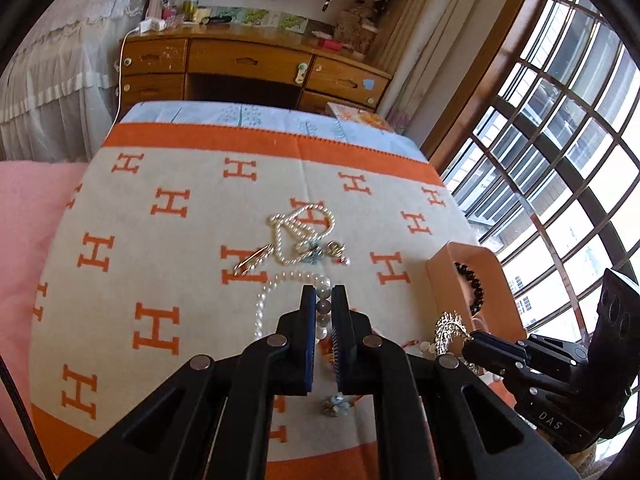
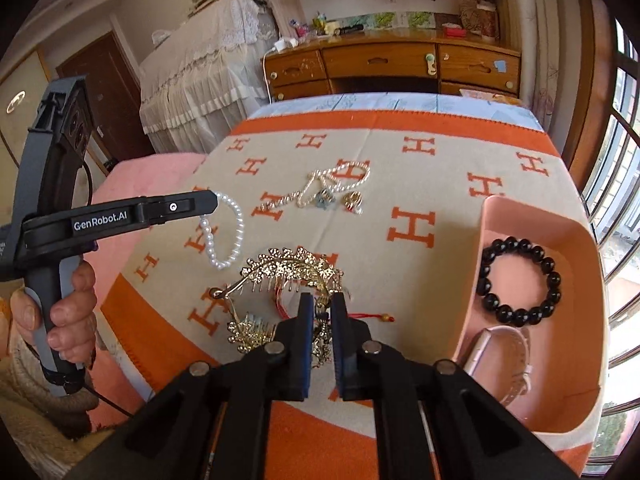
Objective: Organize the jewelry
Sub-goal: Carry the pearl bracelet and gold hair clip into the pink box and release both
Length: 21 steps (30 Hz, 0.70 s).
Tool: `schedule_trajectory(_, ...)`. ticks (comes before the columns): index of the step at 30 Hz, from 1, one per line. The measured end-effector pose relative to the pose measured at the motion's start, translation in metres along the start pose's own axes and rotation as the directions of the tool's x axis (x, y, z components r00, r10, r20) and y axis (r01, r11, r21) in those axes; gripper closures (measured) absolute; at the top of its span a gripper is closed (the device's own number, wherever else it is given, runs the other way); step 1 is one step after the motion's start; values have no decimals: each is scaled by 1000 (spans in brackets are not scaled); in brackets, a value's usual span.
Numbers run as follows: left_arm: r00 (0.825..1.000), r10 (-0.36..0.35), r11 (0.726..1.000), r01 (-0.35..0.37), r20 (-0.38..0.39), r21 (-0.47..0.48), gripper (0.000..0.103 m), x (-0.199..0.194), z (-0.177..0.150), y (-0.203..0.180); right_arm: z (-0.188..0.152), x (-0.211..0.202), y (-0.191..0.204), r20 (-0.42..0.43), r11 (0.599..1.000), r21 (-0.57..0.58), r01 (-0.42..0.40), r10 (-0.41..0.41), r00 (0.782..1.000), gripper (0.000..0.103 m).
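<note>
Gleaming gold filigree hair comb point(image 2: 294, 266)

A white bead bracelet point(image 1: 280, 296) is being pinched by the left gripper point(image 1: 323, 300) over the orange blanket point(image 1: 168, 240), and a gold comb point(image 1: 450, 330) is being held by the right gripper point(image 1: 474, 340)

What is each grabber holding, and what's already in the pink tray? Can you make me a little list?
left gripper: shut on the pearl bracelet, lifted above the blanket
right gripper: shut on the gold hair comb
pink tray: holds the black bead bracelet and a pink watch
still on the blanket: pearl necklace, gold ring, red cord
surface: orange and beige blanket with H letters
</note>
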<state>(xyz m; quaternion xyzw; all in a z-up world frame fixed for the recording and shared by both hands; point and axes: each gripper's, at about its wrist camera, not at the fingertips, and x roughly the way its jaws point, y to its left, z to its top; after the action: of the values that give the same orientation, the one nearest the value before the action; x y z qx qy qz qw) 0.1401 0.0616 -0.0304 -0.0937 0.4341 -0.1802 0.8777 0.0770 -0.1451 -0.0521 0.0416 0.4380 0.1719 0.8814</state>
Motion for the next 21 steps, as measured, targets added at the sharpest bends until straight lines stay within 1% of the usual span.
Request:
schedule_trajectory(3,999,-30,998,28,38,48,98,-14,16,-26,4,-28,-21,75,998,52,39,-43,996,95)
schedule_trajectory(5,997,-57,995,52,55,82,98,-20,26,-46,4,-44,-39,116,991,105,78,-90,989,95)
schedule_trajectory(9,992,-112,982,100,65,161,98,-19,40,-94,-1,-64,-86,154,958,254,137,-180,972,95)
schedule_trajectory(11,988,-148,972,136,48,192,98,-9,44,-117,-8,-70,-109,162,933,332,140,-203,966,95)
schedule_trajectory(15,984,-177,956,176,-16,234,98,24,47,-162,-25,-79,-140,177,891,435,132,-229,957,95)
schedule_trajectory(18,979,-191,947,202,-66,251,98,54,46,-190,-32,-81,-152,179,878,461,129,-235,955,95)
schedule_trajectory(20,973,-207,940,228,-105,255,98,77,45,-205,-36,-81,-156,174,879,460,125,-228,958,95)
schedule_trajectory(21,972,-204,939,227,-115,260,98,88,43,-211,-37,-80,-157,169,881,456,126,-225,960,95)
